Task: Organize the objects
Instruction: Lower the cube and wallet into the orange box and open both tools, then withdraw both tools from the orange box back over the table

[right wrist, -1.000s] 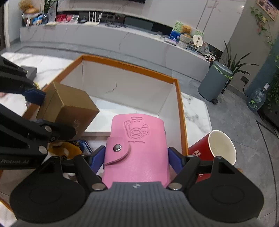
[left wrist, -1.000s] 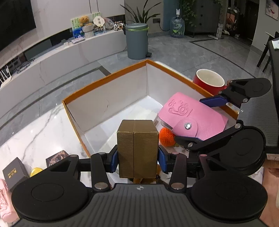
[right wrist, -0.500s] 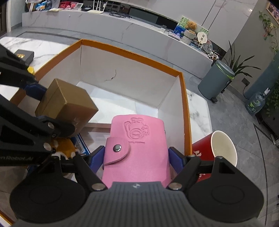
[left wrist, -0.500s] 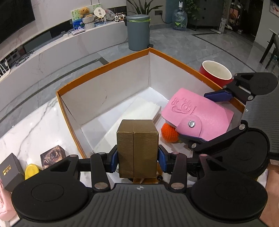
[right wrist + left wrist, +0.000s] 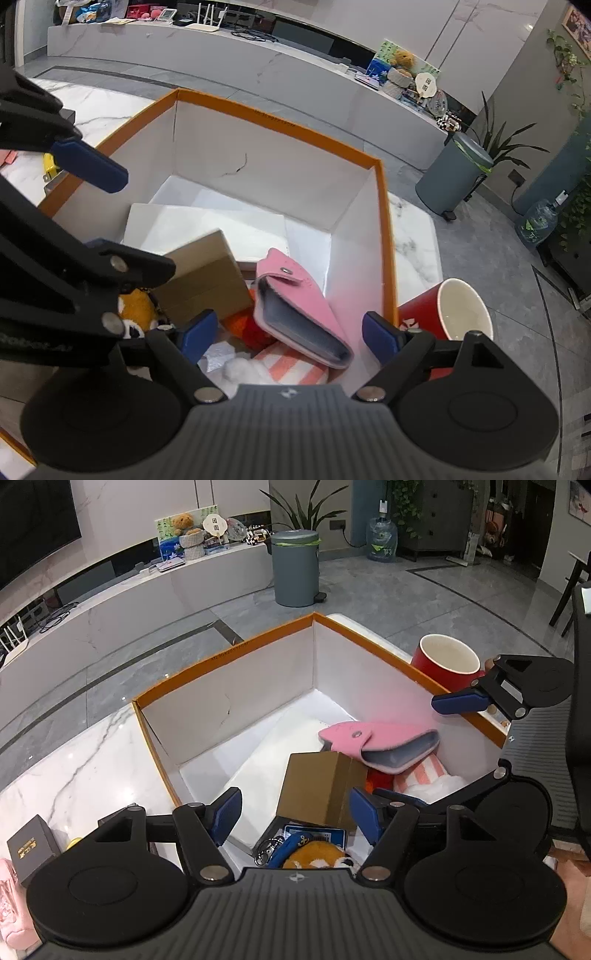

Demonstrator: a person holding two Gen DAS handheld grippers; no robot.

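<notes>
Clearly the big orange-rimmed box is the destination, w/ white walls and a white floor, set on the marble tabletop. Both items lie inside it now, at the near right end. The gold box sits tilted on a pile, just beyond the left gripper, whose blue pads are spread wide apart w/ nothing between them. The pink card holder lies on its side, leaning across a striped pink-and-white plush and touching the gold box's far right edge; its snap flap is closed. The right gripper is likewise wide apart and empty, hovering above the holder.

Judged step: release is done, so a clean exit is what counts. Both tools are best lifted straight up, jaws kept wide, so no pad catches the holder's open edge or nudges the tilted gold box off its perch. The two grippers are close together, so one should be drawn clear before the other is swung.

Outside the box, a red cup stands just beside the right wall, and a small black box w/ a yellow item waits on the near left tabletop; these are prob. next. An orange plush and keys are seen at the box's near end.
</notes>
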